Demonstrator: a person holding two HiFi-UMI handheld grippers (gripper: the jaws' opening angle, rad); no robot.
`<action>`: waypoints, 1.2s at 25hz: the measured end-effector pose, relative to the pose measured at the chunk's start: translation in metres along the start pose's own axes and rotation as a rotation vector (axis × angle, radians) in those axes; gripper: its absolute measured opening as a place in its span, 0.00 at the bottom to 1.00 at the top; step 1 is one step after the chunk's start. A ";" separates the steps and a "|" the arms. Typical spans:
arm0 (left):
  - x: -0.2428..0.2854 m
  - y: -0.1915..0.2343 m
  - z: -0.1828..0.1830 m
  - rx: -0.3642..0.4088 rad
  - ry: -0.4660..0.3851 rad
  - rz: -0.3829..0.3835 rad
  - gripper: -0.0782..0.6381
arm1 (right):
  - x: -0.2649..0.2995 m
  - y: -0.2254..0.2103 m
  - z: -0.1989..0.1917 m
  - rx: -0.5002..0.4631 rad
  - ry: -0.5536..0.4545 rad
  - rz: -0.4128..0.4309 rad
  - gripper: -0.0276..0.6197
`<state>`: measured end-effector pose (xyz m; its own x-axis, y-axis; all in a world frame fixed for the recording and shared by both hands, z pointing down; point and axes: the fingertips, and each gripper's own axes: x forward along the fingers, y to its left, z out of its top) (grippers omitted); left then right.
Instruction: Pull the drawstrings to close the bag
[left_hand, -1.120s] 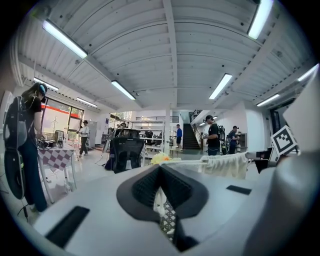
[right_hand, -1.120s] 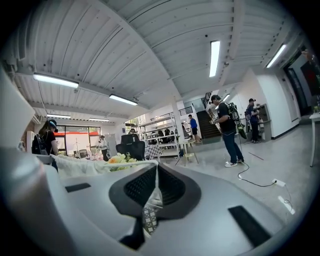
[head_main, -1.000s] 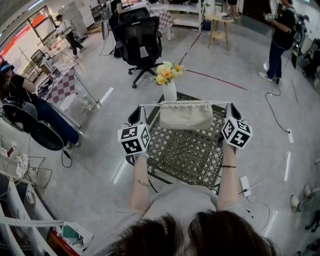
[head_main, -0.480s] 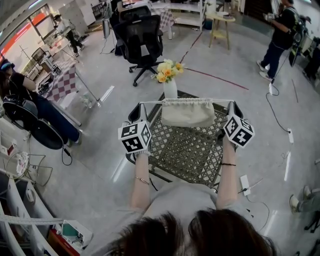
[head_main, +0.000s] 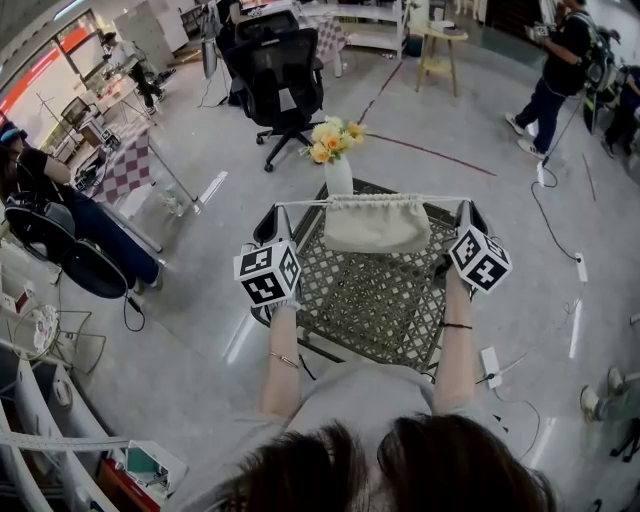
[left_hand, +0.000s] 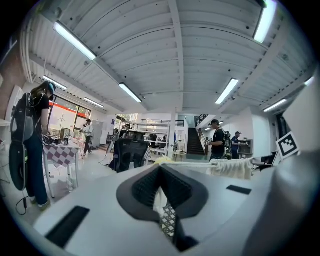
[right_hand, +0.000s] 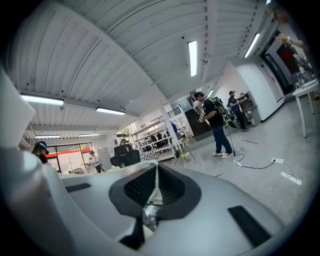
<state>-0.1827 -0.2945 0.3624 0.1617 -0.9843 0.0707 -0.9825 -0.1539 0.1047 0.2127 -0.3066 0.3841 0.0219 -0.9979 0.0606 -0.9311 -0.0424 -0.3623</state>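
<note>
The cream bag (head_main: 377, 223) hung at upper centre of the head view, top bunched up, above a lattice table (head_main: 370, 300). Its drawstring (head_main: 305, 204) ran taut both ways: left gripper (head_main: 283, 211) pinched tight on one end, right gripper (head_main: 463, 206) clamped on the other. A vase (head_main: 339, 177) w/ flowers (head_main: 333, 140) stood just behind the bag.

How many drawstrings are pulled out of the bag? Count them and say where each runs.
2. The left drawstring runs from the bag to the shut left gripper; the right drawstring runs to the shut right gripper. None seems hidden.
</note>
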 end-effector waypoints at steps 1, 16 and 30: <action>0.000 0.000 0.000 0.000 -0.001 0.001 0.14 | 0.000 0.000 0.000 0.003 -0.002 0.000 0.08; -0.004 0.000 0.003 0.011 -0.014 0.016 0.14 | -0.004 -0.009 0.005 0.079 -0.031 -0.033 0.08; -0.007 0.004 0.003 0.013 -0.026 0.024 0.14 | -0.006 -0.017 0.002 0.113 -0.039 -0.054 0.08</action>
<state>-0.1878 -0.2883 0.3590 0.1358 -0.9896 0.0475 -0.9872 -0.1311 0.0908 0.2291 -0.3000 0.3880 0.0874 -0.9950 0.0478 -0.8811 -0.0996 -0.4624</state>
